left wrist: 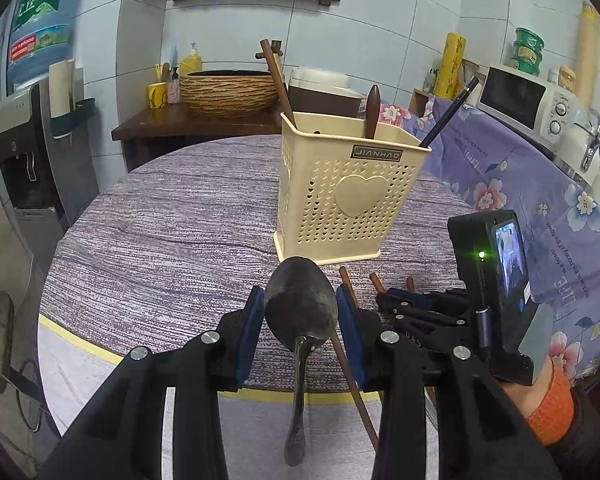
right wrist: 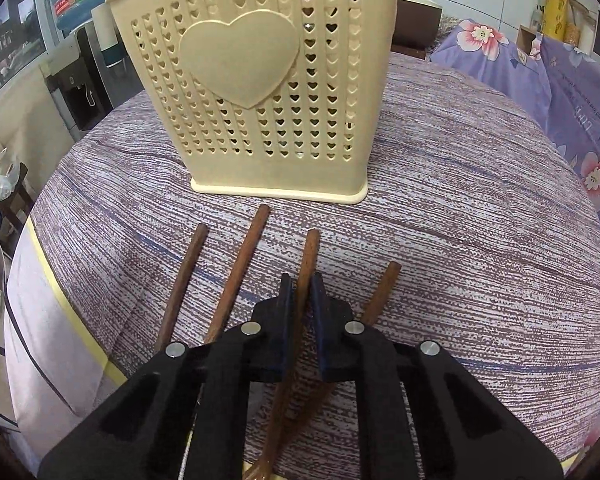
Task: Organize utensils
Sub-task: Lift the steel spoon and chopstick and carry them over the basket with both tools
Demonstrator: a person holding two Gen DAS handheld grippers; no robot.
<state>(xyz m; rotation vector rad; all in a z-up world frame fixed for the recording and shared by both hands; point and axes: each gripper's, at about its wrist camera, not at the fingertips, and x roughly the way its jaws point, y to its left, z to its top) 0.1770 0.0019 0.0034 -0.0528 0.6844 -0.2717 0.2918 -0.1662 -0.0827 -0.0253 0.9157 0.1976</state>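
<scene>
Gripping a dark metal spoon (left wrist: 300, 312) across its bowl, left gripper (left wrist: 300, 308) clamped, blue pads (left wrist: 252, 320) pressed on both bowl edges, handle hanging back toward 6 o'clock between the black arms. Cream perforated utensil holder (left wrist: 348, 188) standing upright on the round purple-striped table (left wrist: 160, 220), at 12 to 1 o'clock from the spoon in the left wrist view, raised heart on its front face, "JIANHAO" label near the rim. Already inside the holder: brown wooden stick (left wrist: 278, 80) leaning toward 11 o'clock, wooden handle with rounded tip (left wrist: 373, 110) near upright, black chopstick (left wrist: 452, 110) leaning toward 1 o'clock. Right gripper (right wrist: 300, 292) closed on 1 brown wooden chopstick (right wrist: 309, 256), pads (right wrist: 286, 312) tight against either side, jaws nearly together. 4 wooden chopsticks in all fanned on the cloth just short of the holder base, at 6 o'clock from it in the right wrist view: 2 loose to the left of the held one (right wrist: 182, 284) (right wrist: 242, 268), 1 loose to the right (right wrist: 382, 294), tips pointing toward the holder, none touching it. Right gripper also visible from the left wrist view at 3 o'clock, low over the cloth, with an orange cuff (left wrist: 552, 404) behind it. Flowered lilac cloth (left wrist: 540, 184) draped at the table's right, white microwave (left wrist: 524, 100) at 2 o'clock.
</scene>
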